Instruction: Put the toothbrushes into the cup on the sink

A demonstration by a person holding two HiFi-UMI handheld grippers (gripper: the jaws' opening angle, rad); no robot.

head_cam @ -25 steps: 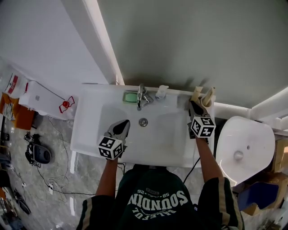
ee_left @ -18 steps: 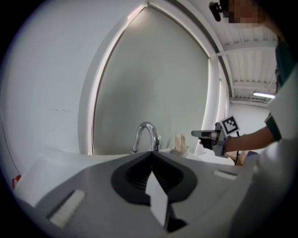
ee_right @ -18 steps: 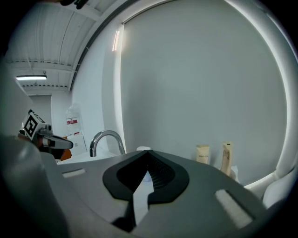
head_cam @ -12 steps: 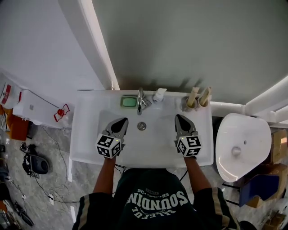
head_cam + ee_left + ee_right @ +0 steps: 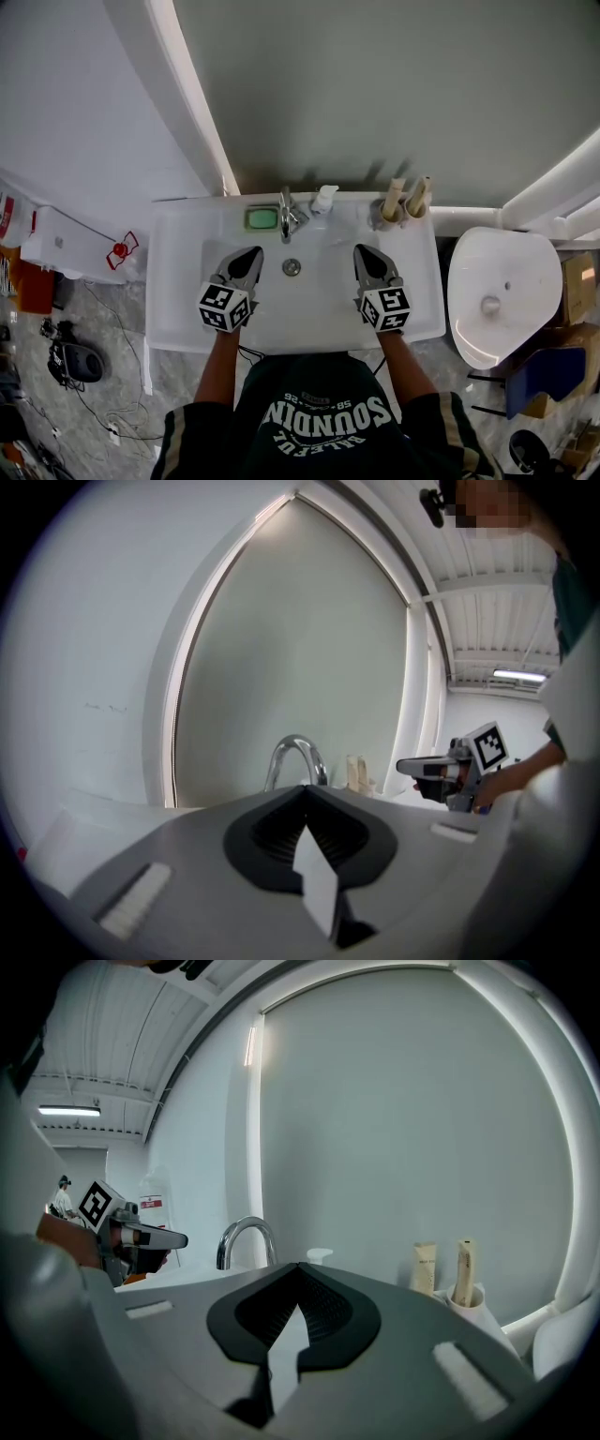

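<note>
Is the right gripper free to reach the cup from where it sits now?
Probably yes. The right gripper, jaws shut, hovers over the sink, with the cup ahead to its right at the back edge. Nothing stands between them. It must open first.

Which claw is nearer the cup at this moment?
Right. The right claw is just left of the cup, towards the person; the left claw is across the sink.
</note>
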